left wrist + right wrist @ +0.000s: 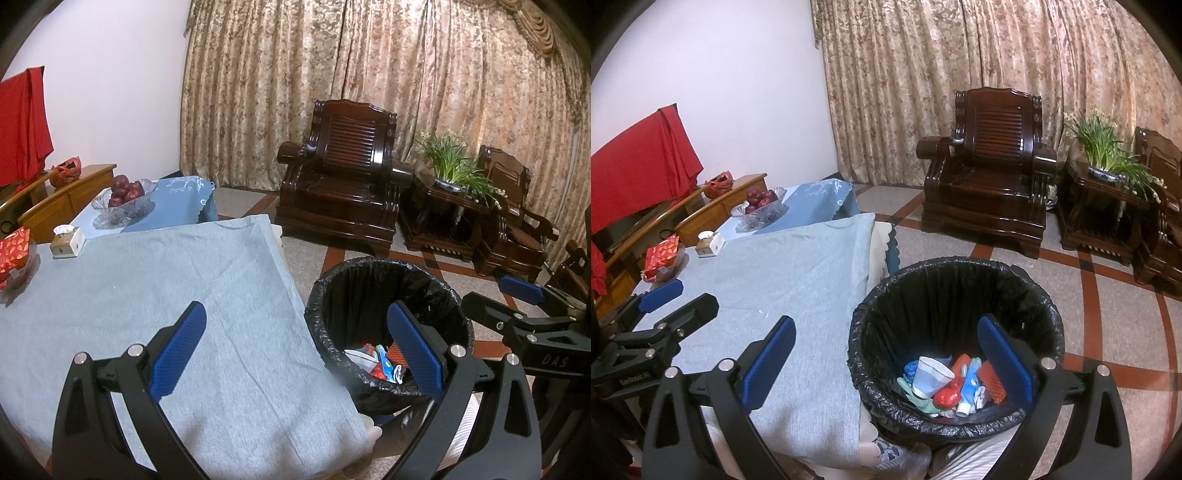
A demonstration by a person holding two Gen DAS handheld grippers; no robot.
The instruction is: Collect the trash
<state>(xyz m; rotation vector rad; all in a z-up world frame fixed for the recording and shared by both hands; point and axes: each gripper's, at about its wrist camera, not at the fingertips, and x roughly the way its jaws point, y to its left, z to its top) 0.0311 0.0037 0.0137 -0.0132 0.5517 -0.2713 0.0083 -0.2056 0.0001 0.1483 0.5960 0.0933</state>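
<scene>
Two hand-held grippers hung side by side over the scene. The left gripper [295, 350] had its blue-padded fingers spread wide apart, holding nothing, poised above the grey cloth-covered table [147, 295] and the bin's near rim. The right gripper [886, 362] was likewise spread wide and held nothing, over the table edge and the bin's mouth.

One round trash bin [956, 284] with a black liner stood on the tiled floor, just beside the table. The trash [945, 384] lay at its bottom: one white paper cup [931, 374] tipped on its side, among red, blue and orange wrappers too jumbled to count.

On the table's far end sat one glass bowl [123, 201] of dark red apples, one small tissue box [68, 242], and one red packet [14, 251] in a clear dish.
</scene>
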